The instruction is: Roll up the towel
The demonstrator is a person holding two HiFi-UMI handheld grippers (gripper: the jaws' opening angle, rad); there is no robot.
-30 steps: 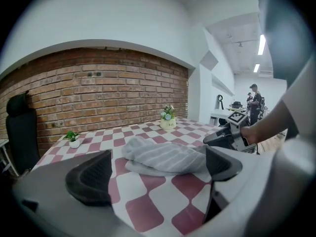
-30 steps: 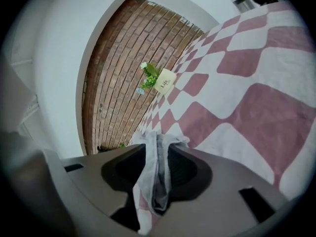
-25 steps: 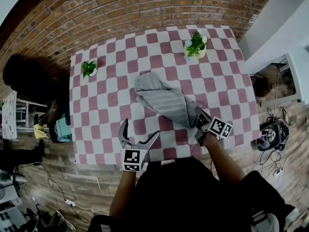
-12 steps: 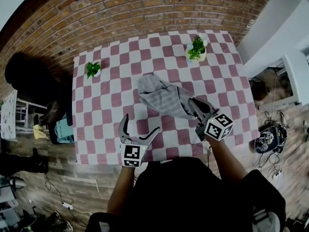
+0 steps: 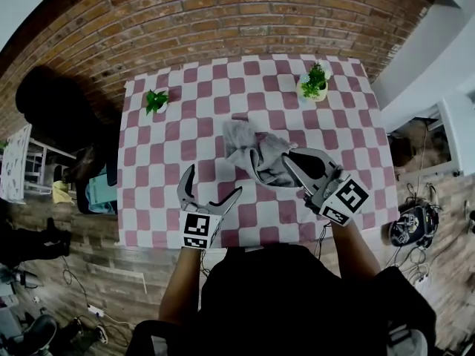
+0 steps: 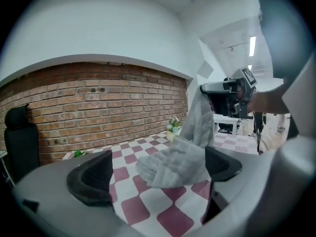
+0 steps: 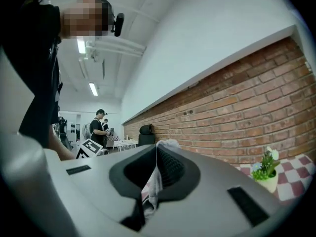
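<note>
— Towel (image 5: 256,154) first: where is it?
— Near the middle of the checked table (image 5: 148,221), bunched in a grey heap. One end runs up from the heap to the right gripper (image 5: 289,158), at the heap's 4 o'clock.
— So that gripper has it?
— Yes. Its fingers (image 7: 170,167) are pressed together on a fold of the cloth. The fabric shows in the seam between them and pokes out past the tips.
— And the left gripper (image 5: 213,182)?
— At the towel's 7 o'clock, over the near table edge. Its fingers (image 6: 91,177) stand wide apart with nothing gripped. Looking along them, the heap lies ahead on the table, apart from both.
— Anything else on the table?
— A small plant (image 5: 156,99) at the towel's 10 o'clock, near the far left corner, and a second plant (image 5: 315,82) at 1 o'clock, near the far edge. Both stand well apart from the towel.
</note>
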